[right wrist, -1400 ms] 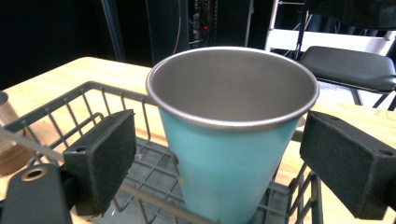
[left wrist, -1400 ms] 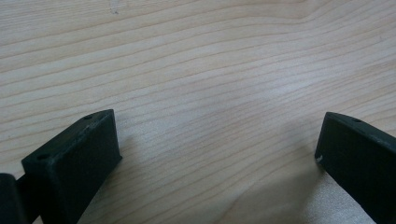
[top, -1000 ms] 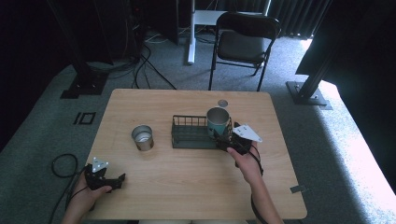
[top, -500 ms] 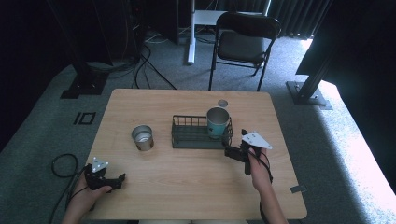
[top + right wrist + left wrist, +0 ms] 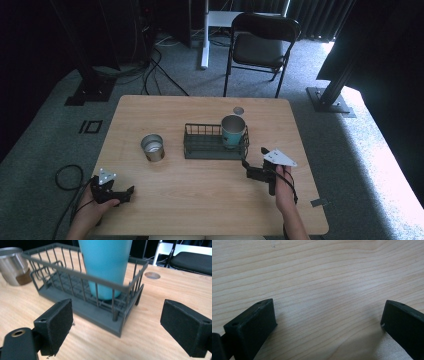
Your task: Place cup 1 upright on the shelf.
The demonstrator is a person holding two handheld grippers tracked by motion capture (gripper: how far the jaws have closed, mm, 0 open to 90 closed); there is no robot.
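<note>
So I've got the teal cup (image 5: 233,131) standing upright in the right end of the wire basket (image 5: 210,148), which keeps it from tipping. My right gripper (image 5: 248,169) sits just off the basket's near right corner, fingers spread wide and empty, aimed at the cup. The left gripper (image 5: 125,192) rests low over the desk (image 5: 200,200), well away from the basket, fingers also released. Count: one teal cup, one steel cup (image 5: 152,147) left of the basket, one basket.

Dim room, daylight glare at right; close views soft, slightly blurred.
</note>
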